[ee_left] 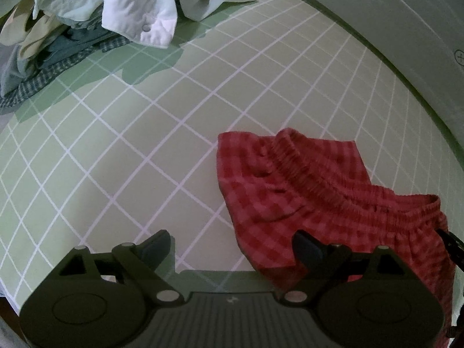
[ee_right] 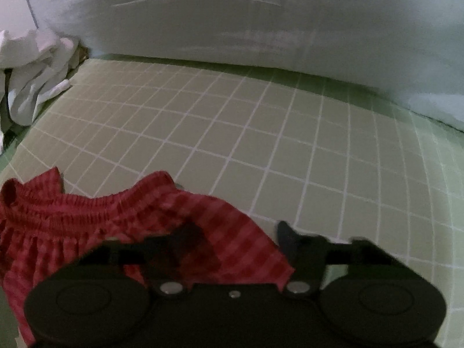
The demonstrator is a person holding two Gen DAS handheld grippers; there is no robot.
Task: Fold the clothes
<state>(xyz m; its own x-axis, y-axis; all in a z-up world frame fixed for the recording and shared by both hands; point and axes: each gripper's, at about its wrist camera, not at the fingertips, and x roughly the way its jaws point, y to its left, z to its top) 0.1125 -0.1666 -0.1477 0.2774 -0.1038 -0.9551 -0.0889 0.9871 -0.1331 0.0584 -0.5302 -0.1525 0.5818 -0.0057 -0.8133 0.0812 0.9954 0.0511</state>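
Red checked shorts (ee_left: pixel 319 200) with a gathered elastic waistband lie on the green grid mat (ee_left: pixel 130 150). My left gripper (ee_left: pixel 232 246) is open and empty, its right finger over the shorts' near edge. In the right wrist view the shorts (ee_right: pixel 87 220) lie at the lower left. My right gripper (ee_right: pixel 235 237) is open wide. The cloth lies between its fingers, and its left finger is partly hidden by the fabric. The right gripper's edge shows in the left wrist view (ee_left: pixel 452 246) at the far right, beside the shorts.
A pile of unfolded clothes (ee_left: pixel 87 14), pale, white and checked, lies at the mat's far left corner; it also shows in the right wrist view (ee_right: pixel 32 69). A pale wall (ee_right: pixel 261 29) runs along the mat's (ee_right: pixel 261 133) far edge.
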